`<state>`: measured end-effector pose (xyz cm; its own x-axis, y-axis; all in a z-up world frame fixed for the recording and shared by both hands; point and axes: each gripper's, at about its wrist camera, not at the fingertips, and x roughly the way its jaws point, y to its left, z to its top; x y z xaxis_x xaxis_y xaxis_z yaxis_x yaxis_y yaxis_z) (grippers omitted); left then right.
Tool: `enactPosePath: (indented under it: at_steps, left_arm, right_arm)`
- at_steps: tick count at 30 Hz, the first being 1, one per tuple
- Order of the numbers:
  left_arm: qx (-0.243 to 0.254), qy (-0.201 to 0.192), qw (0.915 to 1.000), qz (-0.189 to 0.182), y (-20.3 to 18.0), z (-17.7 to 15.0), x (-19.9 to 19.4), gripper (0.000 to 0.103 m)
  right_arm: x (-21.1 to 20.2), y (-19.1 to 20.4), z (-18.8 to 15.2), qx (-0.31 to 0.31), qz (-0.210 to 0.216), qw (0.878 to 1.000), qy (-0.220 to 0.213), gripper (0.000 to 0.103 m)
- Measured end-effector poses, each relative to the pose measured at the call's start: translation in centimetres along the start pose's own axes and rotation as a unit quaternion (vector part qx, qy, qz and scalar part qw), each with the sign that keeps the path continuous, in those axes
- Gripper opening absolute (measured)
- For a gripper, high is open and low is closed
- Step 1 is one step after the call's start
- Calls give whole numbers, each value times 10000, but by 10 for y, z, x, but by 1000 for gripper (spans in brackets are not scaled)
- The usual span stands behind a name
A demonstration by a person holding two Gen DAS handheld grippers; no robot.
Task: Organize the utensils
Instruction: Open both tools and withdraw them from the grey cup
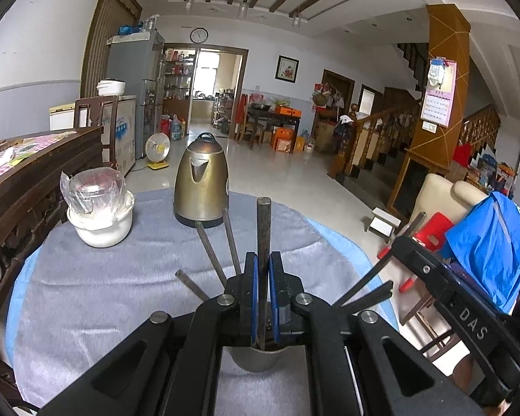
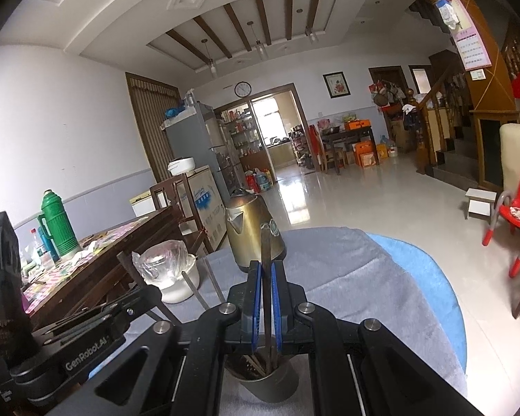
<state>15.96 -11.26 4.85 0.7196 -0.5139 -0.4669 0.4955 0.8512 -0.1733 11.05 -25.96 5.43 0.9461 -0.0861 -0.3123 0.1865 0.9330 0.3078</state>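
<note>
1. Nearest, under both cameras, a grey metal cup (image 1: 256,358) stands on the grey cloth (image 1: 86,294) of the round table — the utensil holder, by the look of it, with several dark chopsticks already in it.
2. The left gripper (image 1: 261,298) has its blue pads (image 1: 254,298) pinched on one dark chopstick (image 1: 263,228), whose lower end goes down into the cup and whose blunt top points up and away from the camera — long axis near upright.
3. The right gripper (image 2: 266,306) is likewise clamped on a thin dark chopstick (image 2: 266,246), its foot in the same cup (image 2: 270,386), axis close to vertical with the top leaning slightly away.
4. The loose chopsticks (image 1: 209,253) fan outward from the cup, slanting left and right.
5. Judged from this, most of the gathering seems done; releasing the two held pieces remains. No stray utensils show on the cloth.
6. Farther back stand a brass-coloured kettle (image 1: 201,187) and a white pot (image 1: 100,222) with a bagged lid.
</note>
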Motion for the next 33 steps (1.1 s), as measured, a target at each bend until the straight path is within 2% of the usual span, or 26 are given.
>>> enactPosePath:
  at_steps: [12,14,16,18,20,22,24,28,33]
  left_arm:
    - [127,245,9996,-21,4,-10,-19,7]
    - [166,294,9994,-36,4,-13,-24,13]
    - [198,323,9993,-23,5,-17,-30,36]
    - [239,324,9992,37,7,-21,-36,49]
    - [279,391,9988,110,9,-26,-41,55]
    - [280,480,9982,203,12,-30,-42,64]
    - [268,586,9973,357,16,-36,-45,68]
    - [279,697,9938,819,28,-43,-48,75]
    - [175,767,9882,1314,44,-51,-54,78]
  right_arm:
    - [3,6,0,-61,98,9997,192,8]
    - [2,5,1,-4,143,9997,202,8]
    - [0,3,1,63,226,9995,210,9]
    - [-1,3,2,93,274,9993,246,12]
    - [-2,3,3,118,296,9991,272,19]
    - [-4,2,2,164,335,9990,245,33]
    - [-7,3,2,179,343,9991,184,37]
    - [-16,3,3,204,350,9992,73,37]
    - [-30,13,-3,5,472,9989,66,37]
